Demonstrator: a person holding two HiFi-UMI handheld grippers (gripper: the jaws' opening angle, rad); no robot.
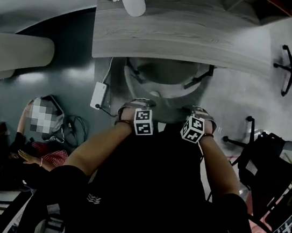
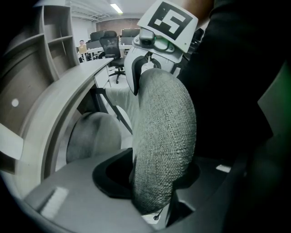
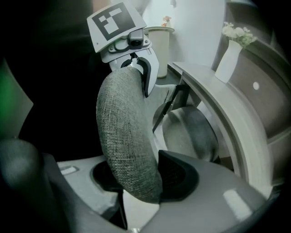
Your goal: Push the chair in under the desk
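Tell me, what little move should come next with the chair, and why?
Probably a short, even push toward the desk. The left gripper and right gripper each have jaws clamped on the chair backrest at its top edge, and much of the seat shows outside the desk's edge.

Left claw (image 1: 135, 105) and right claw (image 1: 201, 114) clamp the backrest (image 2: 163, 136).

We identify the chair backrest (image 2: 163, 136) as coarse, rough-woven grey cloth. We read the desk (image 1: 201, 35) top as matt, pale wood grain, and the vase (image 1: 134, 3) as a smooth white finish. We find the left gripper (image 2: 159, 195) shell to be smooth, matt grey plastic.
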